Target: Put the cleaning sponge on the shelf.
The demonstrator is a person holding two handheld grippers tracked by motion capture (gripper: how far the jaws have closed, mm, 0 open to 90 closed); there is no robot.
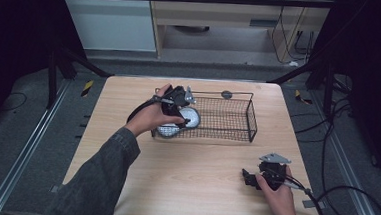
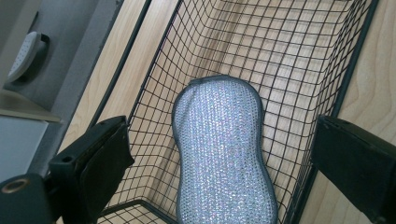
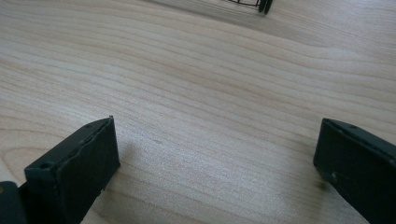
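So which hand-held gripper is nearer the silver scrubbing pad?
Left. The left hand-held gripper hovers open right above the silver scrubbing pad in the wire basket; the right hand-held gripper sits at the table's near edge.

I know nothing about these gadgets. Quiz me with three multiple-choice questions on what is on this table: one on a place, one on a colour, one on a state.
1. Where does the sponge lie?
A. in the basket
B. on the bare table
C. on the floor

2. What colour is the sponge?
A. red
B. silvery grey
C. green

3. How do the left gripper jaws stand?
A. clamped on the sponge
B. open, apart
C. shut on the basket wire

Answers: 1 A, mesh surrounds it; 2 B, it glitters grey; 3 B, both jaws stand clear of the sponge.
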